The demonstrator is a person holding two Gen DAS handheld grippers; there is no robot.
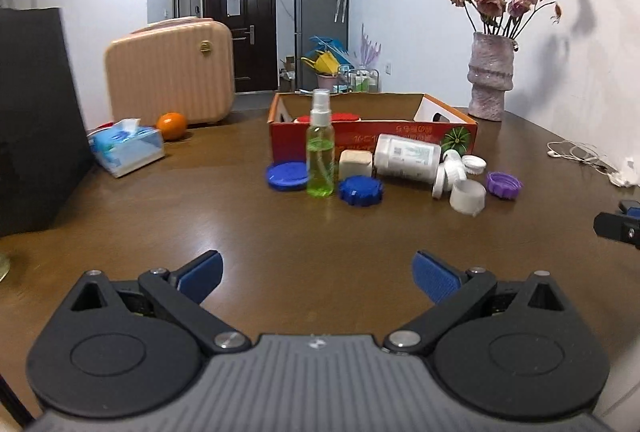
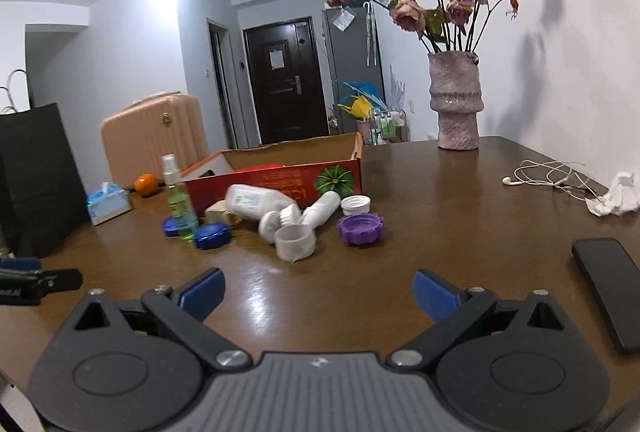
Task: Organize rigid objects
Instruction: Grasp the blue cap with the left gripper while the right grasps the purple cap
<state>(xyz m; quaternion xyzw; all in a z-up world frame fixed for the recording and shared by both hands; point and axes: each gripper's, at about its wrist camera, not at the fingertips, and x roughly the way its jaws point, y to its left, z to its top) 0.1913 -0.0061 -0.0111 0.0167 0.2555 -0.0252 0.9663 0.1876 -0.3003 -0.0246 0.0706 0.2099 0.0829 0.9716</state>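
The opening step is judged to be in hand: nothing is grasped, and the loose items are still gathered on the table (image 1: 280,232) in front of the cardboard box (image 1: 372,140). The left gripper (image 1: 318,278) and the right gripper (image 2: 318,292) are both held released, jaws spread wide, well short of the cluster. Nearest are a blue lid (image 1: 361,191), a white cap (image 1: 467,196) and a purple lid (image 2: 360,229); a green spray bottle (image 1: 320,152) stands upright, a white bottle (image 1: 407,158) lies on its side. Inside the box only something red is visible; the rest is hidden by its wall. The next move is judged to call for an advance toward one near item, jaws centred on it.
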